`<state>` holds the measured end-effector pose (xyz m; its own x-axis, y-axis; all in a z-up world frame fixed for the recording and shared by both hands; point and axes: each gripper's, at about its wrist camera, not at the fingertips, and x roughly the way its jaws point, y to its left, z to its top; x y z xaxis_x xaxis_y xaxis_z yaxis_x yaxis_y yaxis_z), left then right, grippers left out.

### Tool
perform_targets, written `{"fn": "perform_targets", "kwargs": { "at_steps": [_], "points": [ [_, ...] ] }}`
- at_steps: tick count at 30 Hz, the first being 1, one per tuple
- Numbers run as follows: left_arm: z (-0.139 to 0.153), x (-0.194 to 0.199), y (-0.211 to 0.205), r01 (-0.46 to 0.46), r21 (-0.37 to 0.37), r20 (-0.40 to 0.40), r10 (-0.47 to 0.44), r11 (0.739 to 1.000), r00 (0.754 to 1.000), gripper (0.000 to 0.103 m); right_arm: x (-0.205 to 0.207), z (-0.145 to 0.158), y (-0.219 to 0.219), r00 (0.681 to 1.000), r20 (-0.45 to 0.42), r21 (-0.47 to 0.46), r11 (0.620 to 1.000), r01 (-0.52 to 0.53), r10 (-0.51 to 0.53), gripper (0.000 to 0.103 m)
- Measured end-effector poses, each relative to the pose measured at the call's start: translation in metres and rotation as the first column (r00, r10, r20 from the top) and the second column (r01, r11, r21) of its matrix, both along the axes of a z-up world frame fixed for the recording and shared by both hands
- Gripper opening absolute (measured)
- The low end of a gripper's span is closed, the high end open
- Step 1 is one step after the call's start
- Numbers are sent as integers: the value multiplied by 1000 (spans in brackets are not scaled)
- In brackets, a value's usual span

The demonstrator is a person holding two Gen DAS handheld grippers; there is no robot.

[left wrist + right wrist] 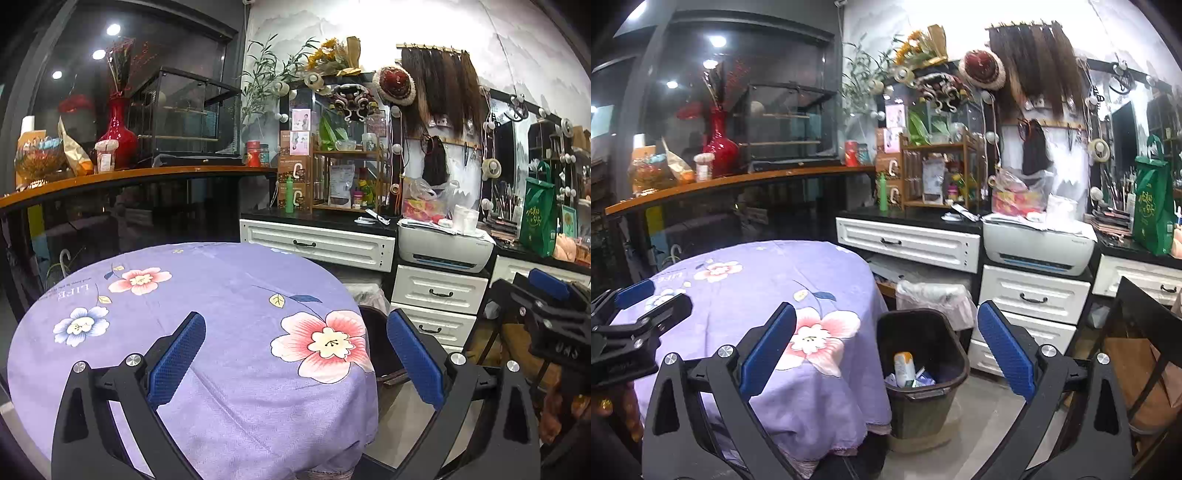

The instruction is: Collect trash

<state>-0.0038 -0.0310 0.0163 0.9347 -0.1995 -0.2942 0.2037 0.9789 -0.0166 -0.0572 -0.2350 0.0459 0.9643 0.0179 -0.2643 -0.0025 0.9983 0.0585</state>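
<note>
Trash [911, 371] sits at the bottom of the dark bin [955, 363] on the floor, just beside the round table: a white-and-orange bottle-like pack standing among a few crumpled wrappers and scraps of paper. No loose litter shows on the purple flowered tabletop [207, 295] in either view, so the collecting looks largely done, at least for this surface; whether more waits elsewhere cannot be told. Behind the dark bin stands a second bin [934, 295] lined with a pale plastic bag, its contents hidden. The left gripper [295, 354] hovers over the near edge of the tabletop with its blue fingers [177, 360] spread wide and nothing between them. The right gripper [886, 354] hangs above the dark bin, its fingers likewise apart and empty.
</note>
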Motion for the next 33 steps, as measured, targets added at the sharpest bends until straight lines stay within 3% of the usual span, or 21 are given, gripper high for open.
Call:
{"fn": "perform_targets", "kwargs": {
  "at_steps": [33],
  "points": [
    [-2, 3, 10, -26, -20, -9, 25, 999, 1000, 97, 5, -10, 9, 999, -23, 0, 1000, -30, 30, 97]
  ]
}}
